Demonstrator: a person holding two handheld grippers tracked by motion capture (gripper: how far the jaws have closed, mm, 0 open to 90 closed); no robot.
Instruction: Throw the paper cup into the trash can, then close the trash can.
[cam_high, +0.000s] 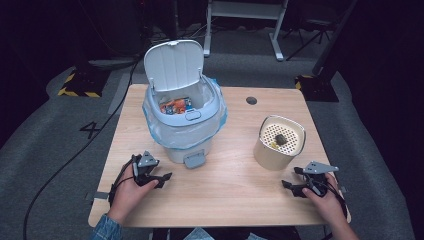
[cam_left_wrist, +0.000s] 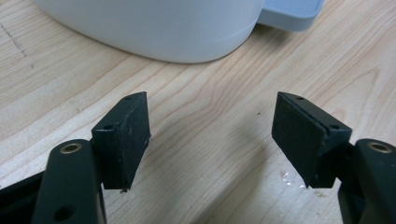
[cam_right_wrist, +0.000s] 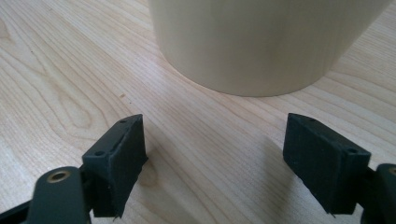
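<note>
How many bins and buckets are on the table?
2. The white bin, with its lid flipped up, stands toward the table's left, beyond the left gripper. The beige bucket with a holed top stands toward the right, beyond the right gripper.

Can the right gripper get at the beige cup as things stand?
Probably yes. The right gripper is open and empty, low over the table, and the beige cup stands just ahead of its jaws with only bare wood between. The cup may be too wide for them.
</note>
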